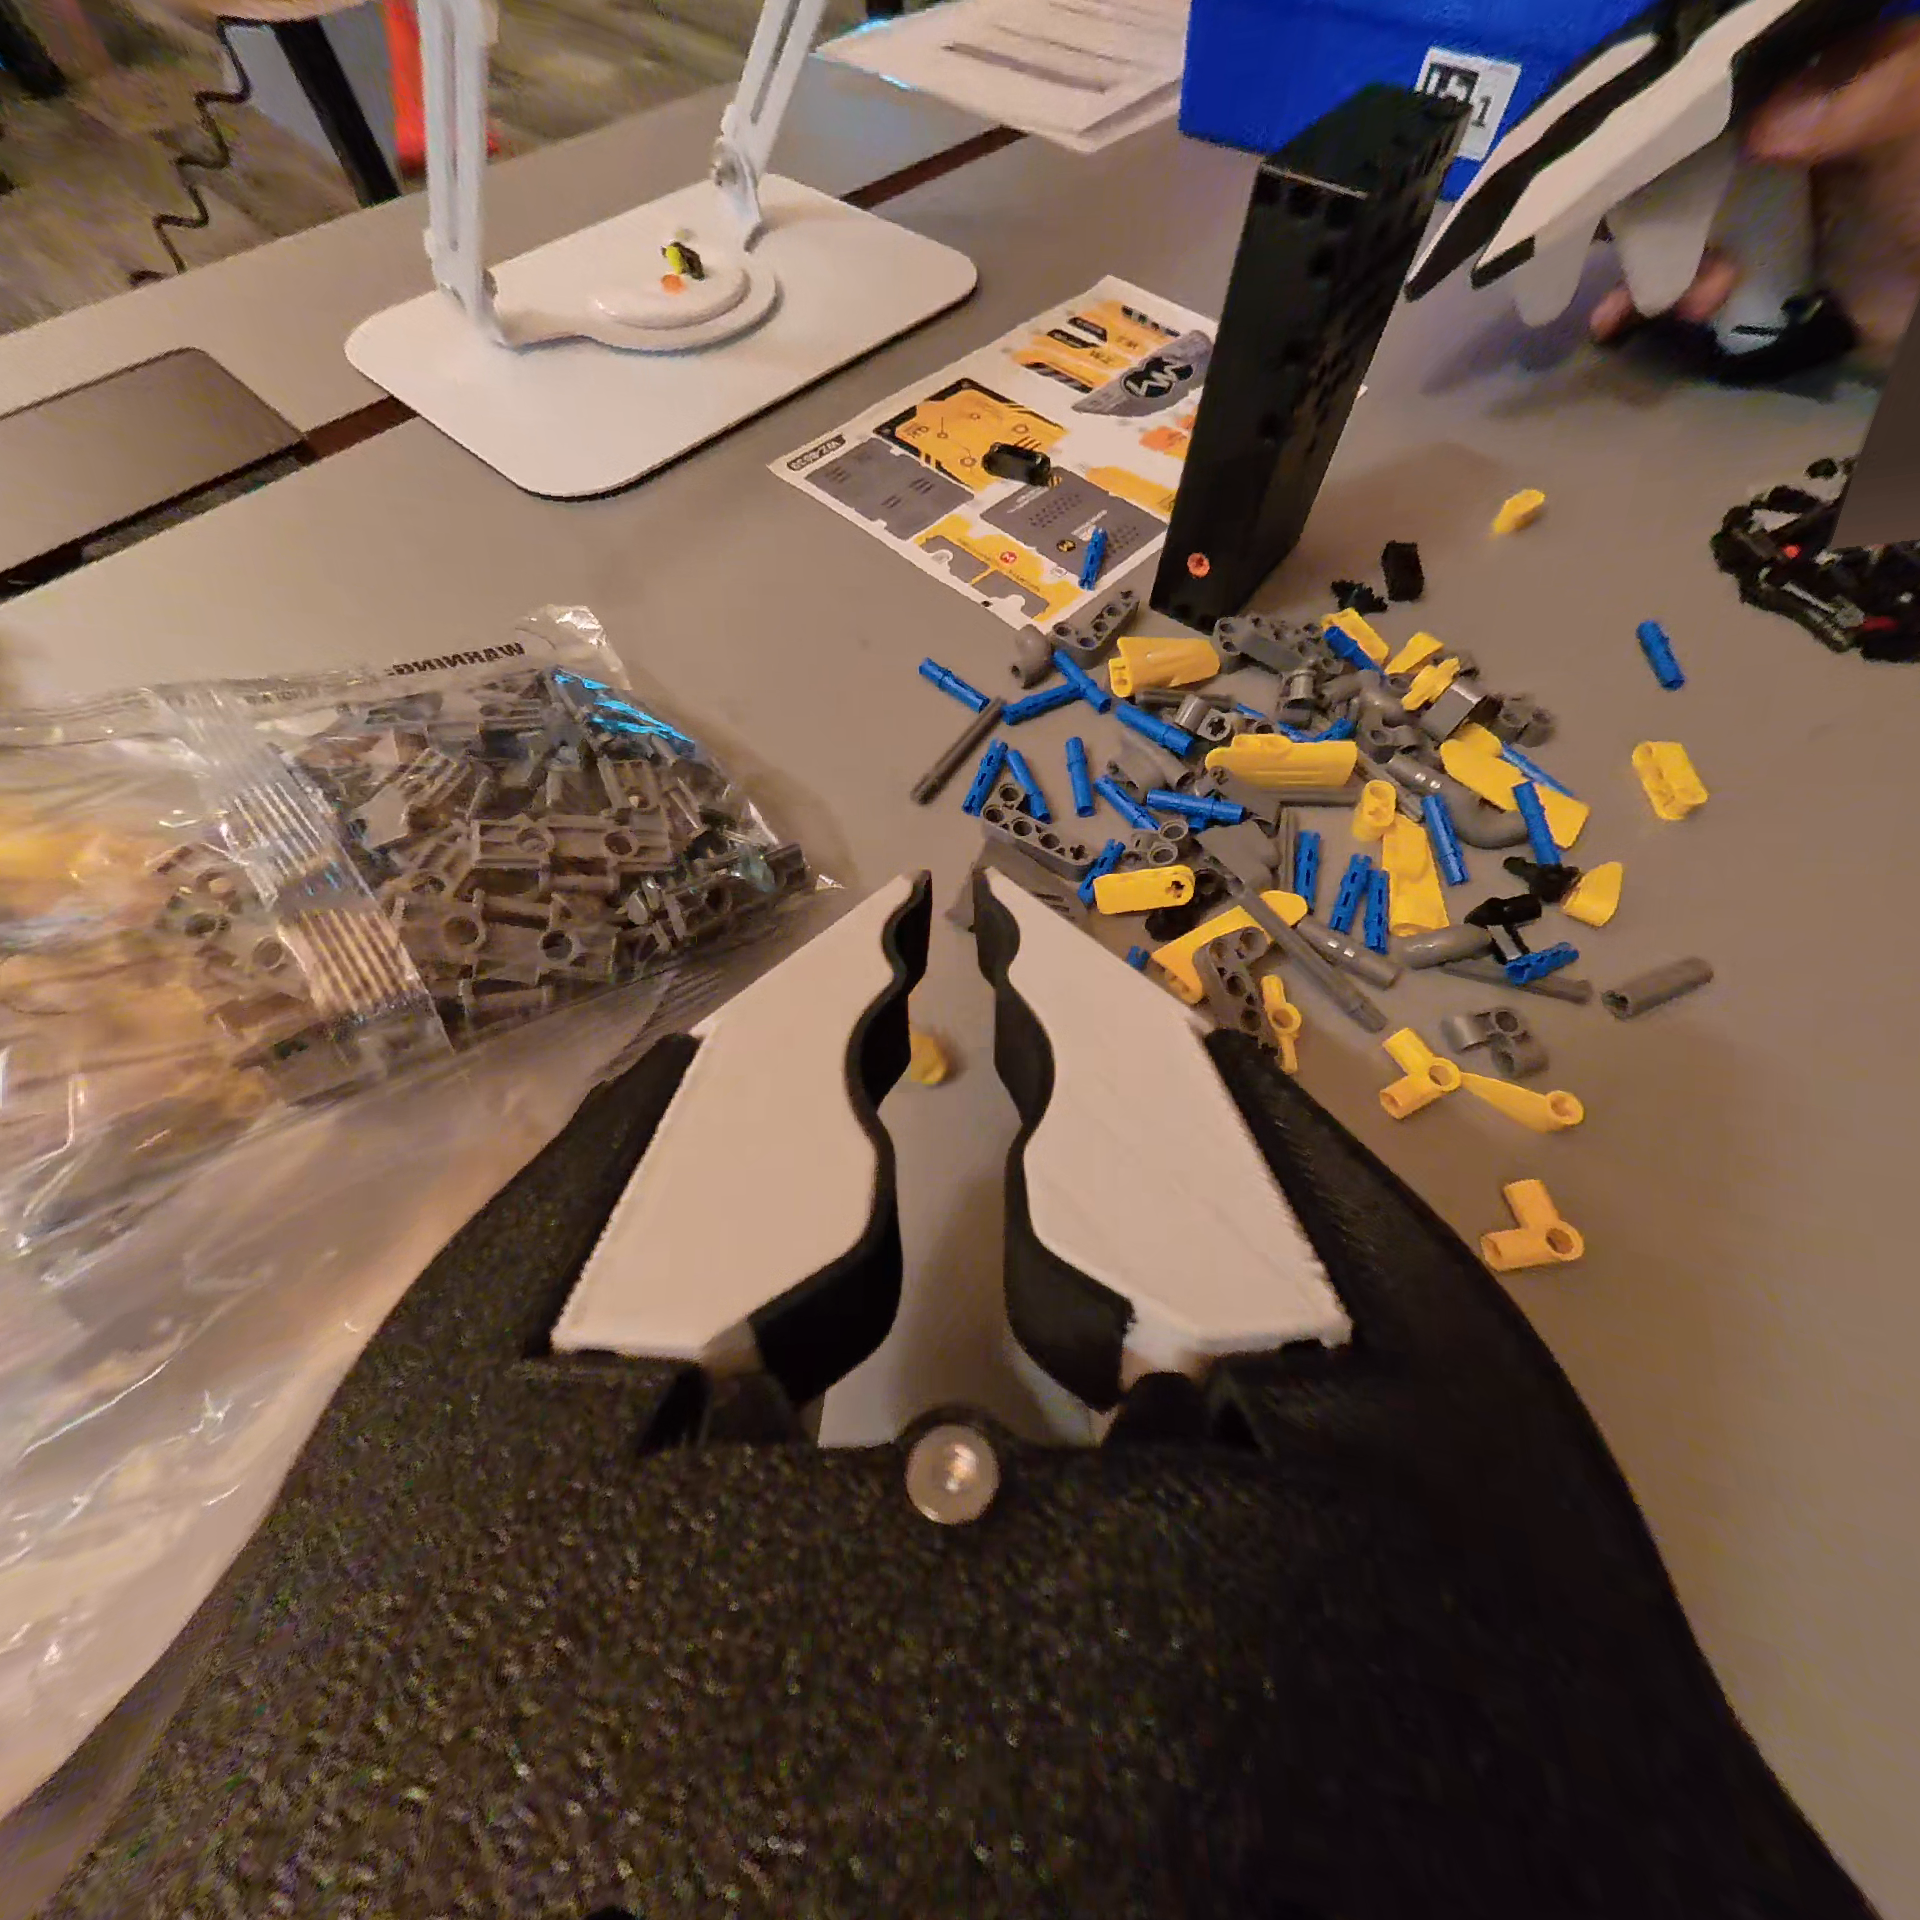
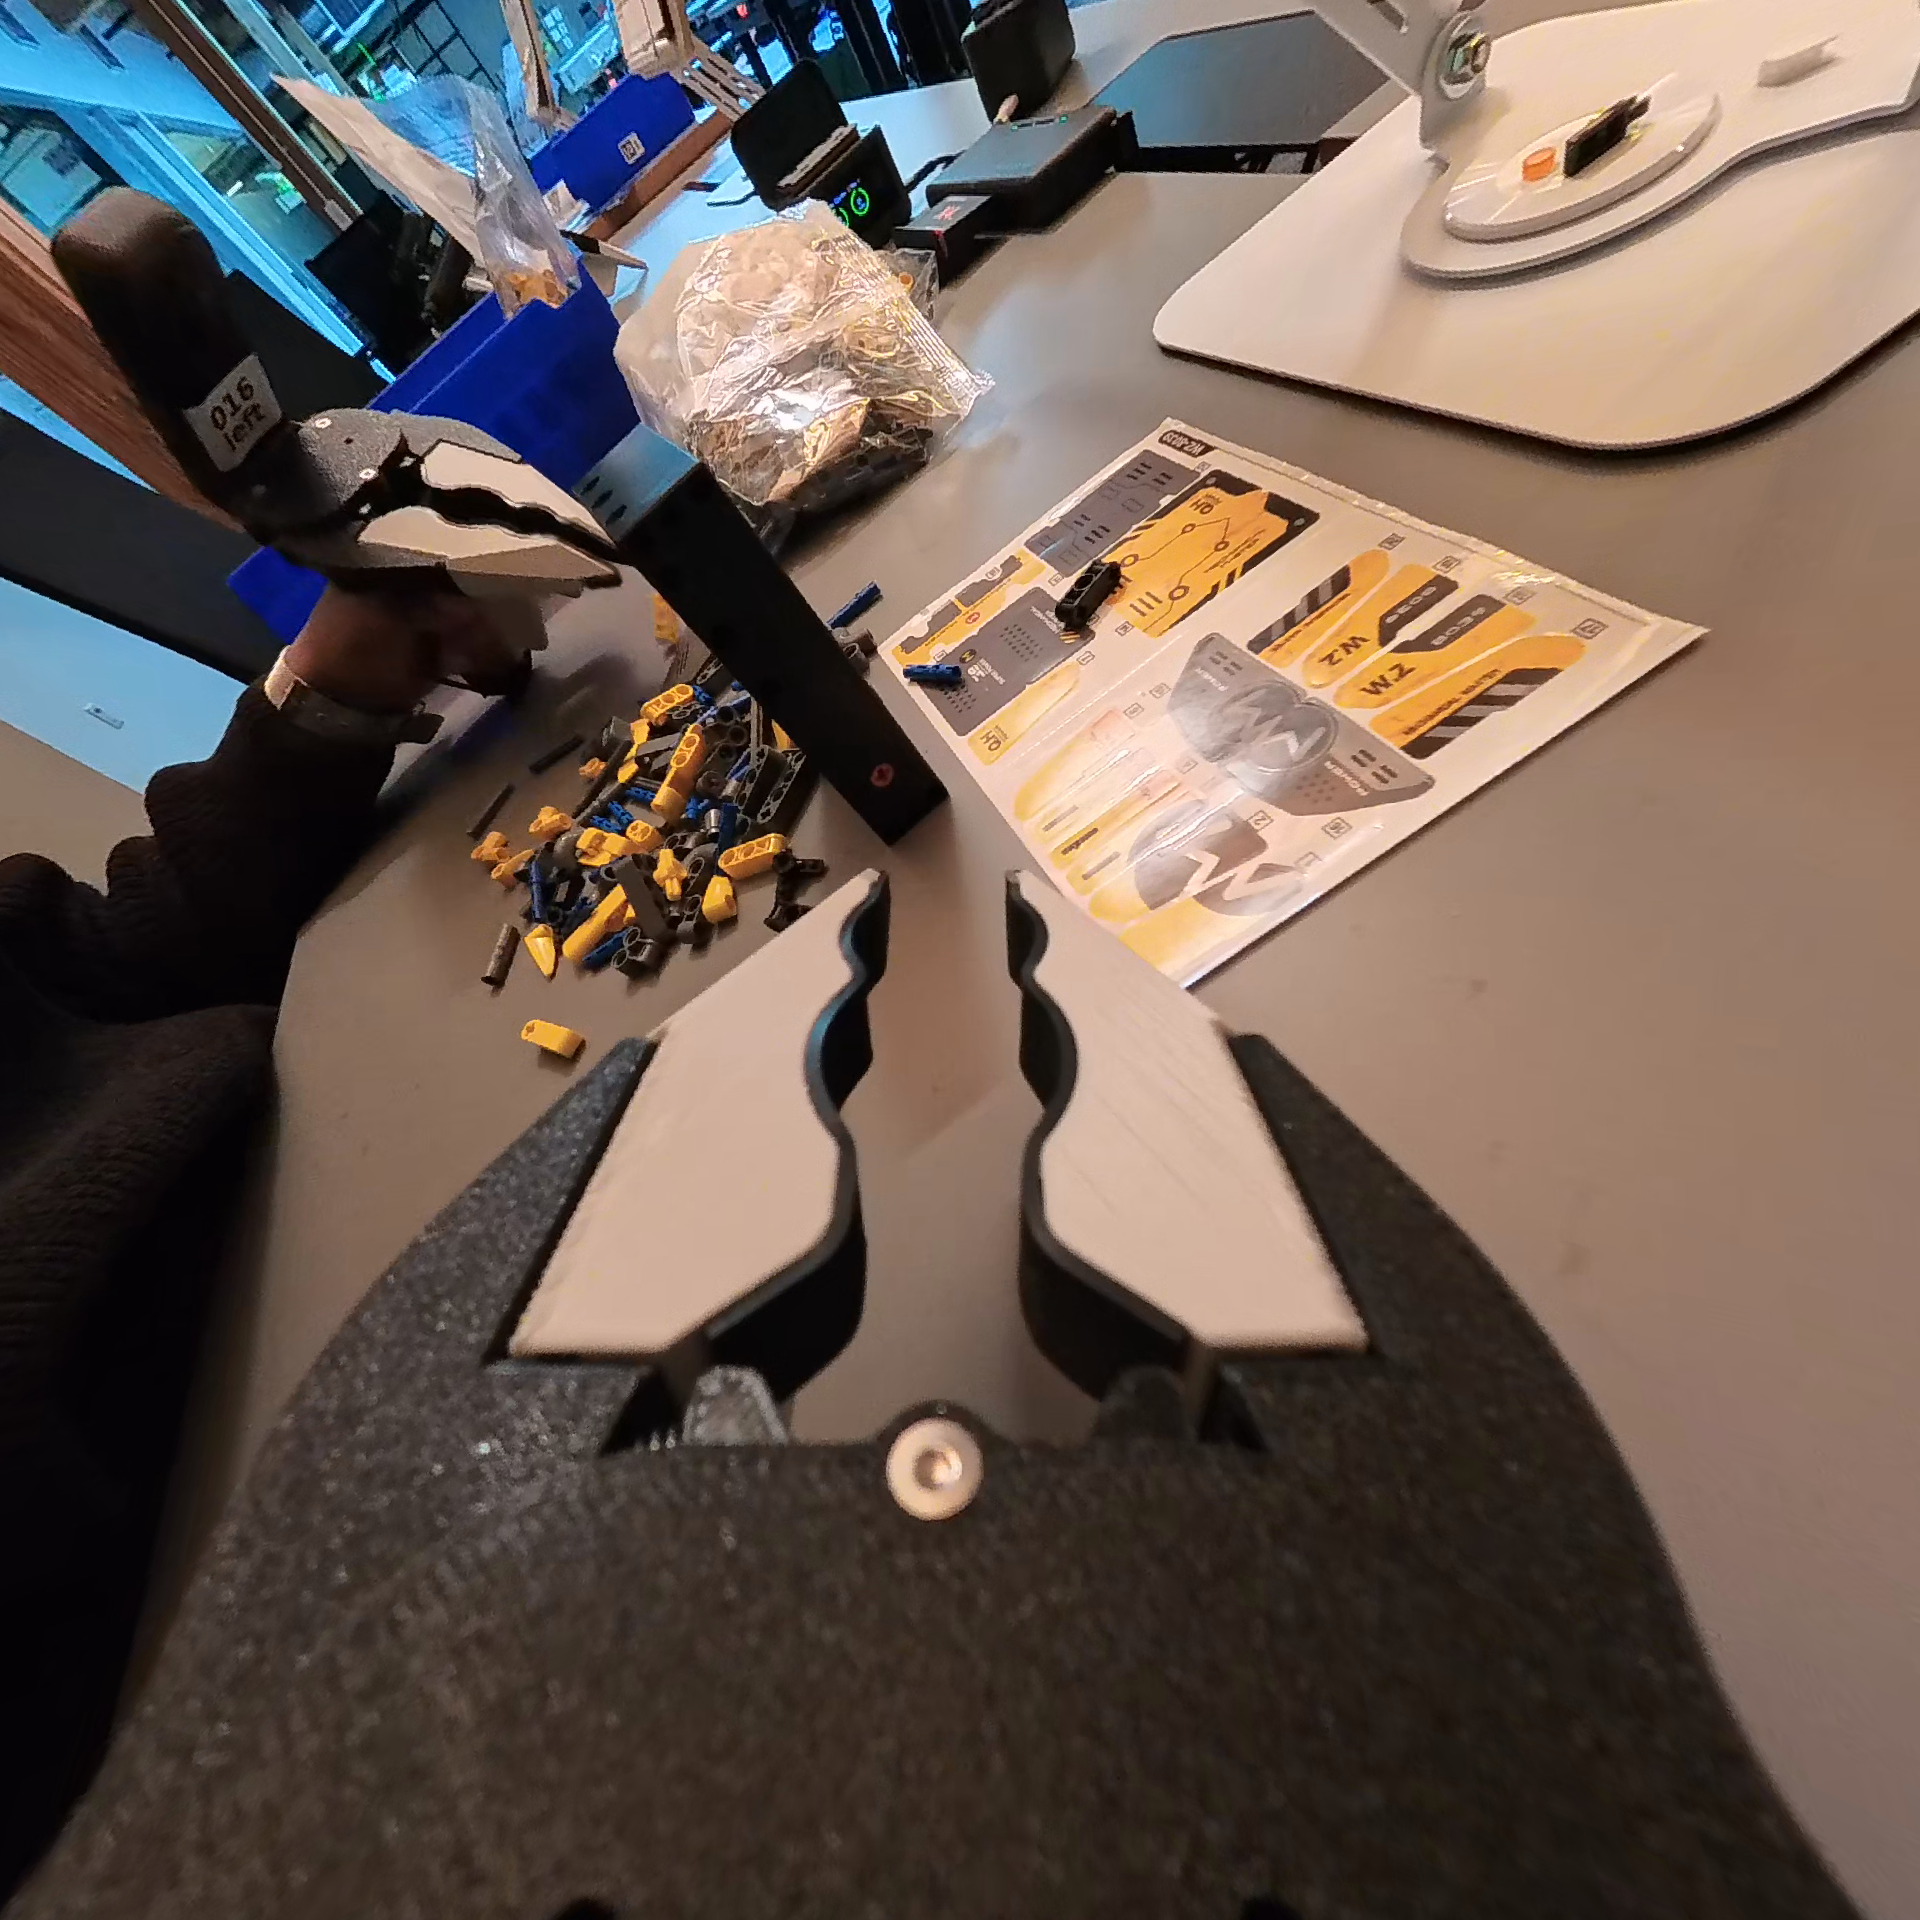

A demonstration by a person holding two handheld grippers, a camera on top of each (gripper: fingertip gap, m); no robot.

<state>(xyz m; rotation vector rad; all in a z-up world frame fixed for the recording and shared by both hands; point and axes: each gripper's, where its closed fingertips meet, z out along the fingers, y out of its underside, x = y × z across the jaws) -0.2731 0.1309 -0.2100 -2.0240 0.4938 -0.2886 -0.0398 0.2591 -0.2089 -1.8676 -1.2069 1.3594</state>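
My left gripper (image 1: 954,902) hovers over the grey table (image 1: 727,644), empty, its jaws a narrow gap apart. It sits between a clear bag of grey pieces (image 1: 395,852) and a pile of yellow, blue and grey building pieces (image 1: 1330,810). A tall black block tower (image 1: 1288,353) stands behind the pile. My right gripper (image 2: 945,894) is open and empty over bare table, between the pile (image 2: 644,842) and a sticker sheet (image 2: 1299,707), close to the tower's foot (image 2: 894,790). The left gripper also shows in the right wrist view (image 2: 582,561), and the right gripper shows in the left wrist view (image 1: 1507,281).
A white stand base (image 1: 665,353) sits at the back. A blue bin (image 1: 1299,62) stands behind the tower. A small black piece (image 1: 1016,460) lies on the sticker sheet (image 1: 997,488). A black assembly (image 1: 1808,582) lies far right. A dark-sleeved arm (image 2: 208,810) holds the left gripper. About 30 centimetres separates my left fingertips from my right.
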